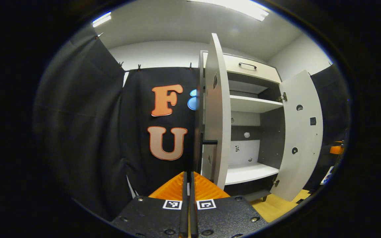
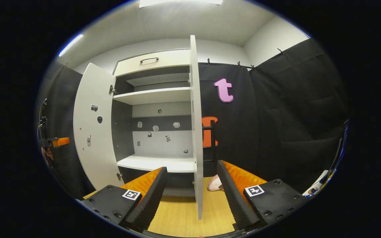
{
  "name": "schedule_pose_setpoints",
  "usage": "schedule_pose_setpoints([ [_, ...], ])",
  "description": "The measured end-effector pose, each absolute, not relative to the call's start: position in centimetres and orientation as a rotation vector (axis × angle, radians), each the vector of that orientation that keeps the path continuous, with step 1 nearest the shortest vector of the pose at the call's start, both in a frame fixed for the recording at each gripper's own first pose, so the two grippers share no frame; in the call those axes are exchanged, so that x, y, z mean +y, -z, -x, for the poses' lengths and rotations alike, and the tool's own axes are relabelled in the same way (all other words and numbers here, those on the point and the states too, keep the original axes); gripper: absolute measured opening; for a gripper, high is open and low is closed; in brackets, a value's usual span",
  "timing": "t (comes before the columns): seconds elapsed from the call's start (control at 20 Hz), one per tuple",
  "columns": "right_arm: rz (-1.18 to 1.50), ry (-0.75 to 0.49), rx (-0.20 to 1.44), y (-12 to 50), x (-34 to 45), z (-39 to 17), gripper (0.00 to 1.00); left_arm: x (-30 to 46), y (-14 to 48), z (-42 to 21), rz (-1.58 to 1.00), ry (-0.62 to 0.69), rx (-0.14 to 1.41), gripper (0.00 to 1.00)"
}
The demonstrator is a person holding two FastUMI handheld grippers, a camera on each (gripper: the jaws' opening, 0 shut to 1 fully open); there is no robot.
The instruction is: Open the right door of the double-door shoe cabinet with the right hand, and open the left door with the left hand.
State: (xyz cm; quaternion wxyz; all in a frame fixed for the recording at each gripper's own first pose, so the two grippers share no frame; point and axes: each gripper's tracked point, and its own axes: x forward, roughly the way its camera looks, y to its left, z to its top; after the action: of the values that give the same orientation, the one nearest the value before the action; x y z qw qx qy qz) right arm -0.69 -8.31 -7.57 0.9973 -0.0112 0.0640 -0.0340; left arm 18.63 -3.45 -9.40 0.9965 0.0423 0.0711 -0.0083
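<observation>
The shoe cabinet (image 2: pixel 157 96) stands at 12 o'clock, both doors open, on a yellow wooden floor (image 2: pixel 180 215). The left gripper (image 1: pixel 188 185) is closed on nothing; the right gripper (image 2: pixel 190 185) is wide around the right door (image 2: pixel 195 132) edge.

Your left door (image 1: pixel 217 109) stands edge-on, so its front face is hidden and only the tip of its handle (image 1: pixel 209 142) pokes out. The small marks on the cabinet's back panel (image 2: pixel 164 132) are too small to tell. A pale thing (image 2: pixel 214 183) on the floor is half hidden behind the right door (image 2: pixel 195 132). The other tool (image 2: pixel 56 142) is cut off at the edge.
</observation>
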Motion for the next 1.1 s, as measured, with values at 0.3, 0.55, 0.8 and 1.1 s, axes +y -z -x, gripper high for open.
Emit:
schedule_pose_setpoints([
  [0.3, 0.022, 0.062, 0.113, 7.5, -7.4, 0.1, 0.94, -3.7, 7.7, -18.6, -0.098, -0.054, 0.029, 0.04],
  [0.55, 0.015, 0.049, 0.120, 7.6, -6.9, 0.5, 0.94, -6.1, 7.5, -18.9, -0.057, 0.010, 0.012, 0.63],
  [0.8, 0.020, 0.067, 0.128, 7.7, -7.2, 0.8, 0.99, -5.5, 8.1, -18.5, -0.067, -0.024, 0.050, 0.94],
  [1.1, 0.024, 0.081, 0.137, 7.7, -7.3, 0.7, 0.99, -5.3, 8.7, -18.4, -0.074, -0.034, 0.084, 0.94],
])
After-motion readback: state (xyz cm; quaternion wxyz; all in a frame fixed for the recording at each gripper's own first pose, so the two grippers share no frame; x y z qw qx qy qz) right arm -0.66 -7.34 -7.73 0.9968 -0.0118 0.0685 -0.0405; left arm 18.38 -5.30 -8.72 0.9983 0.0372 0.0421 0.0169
